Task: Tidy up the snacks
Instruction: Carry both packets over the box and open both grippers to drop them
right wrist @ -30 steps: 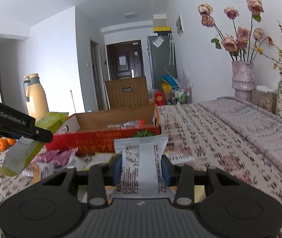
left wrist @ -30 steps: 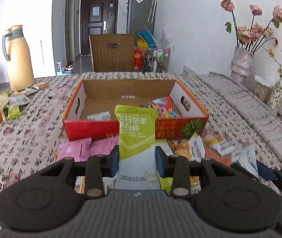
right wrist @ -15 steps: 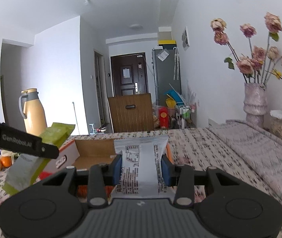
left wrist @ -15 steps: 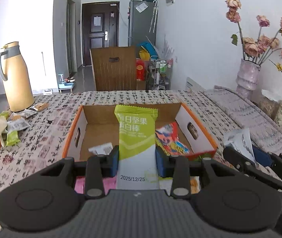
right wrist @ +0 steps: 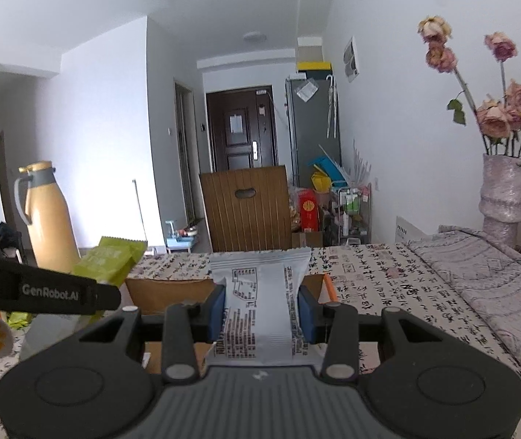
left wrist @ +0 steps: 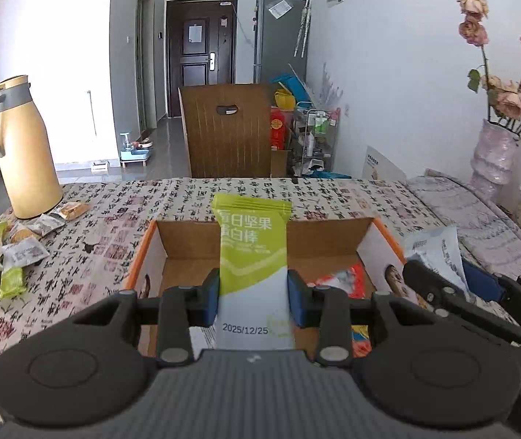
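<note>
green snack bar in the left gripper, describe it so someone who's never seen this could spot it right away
Start at the open cardboard box with the orange rim on the patterned tablecloth. Right in front of it the left gripper clamps the green snack bar upright between blue pads. It is lime green above and white below, unlike the grey-white packet in the right gripper.

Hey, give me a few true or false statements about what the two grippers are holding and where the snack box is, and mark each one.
1. The left gripper is clamped on a green snack bar. True.
2. The right gripper is empty. False: it grips a white snack packet.
3. The cardboard box has its top open. True.
4. The box is empty. False: a red packet lies inside.
5. The yellow thermos jug stands inside the box. False: it stands on the tablecloth, left of the box.
</note>
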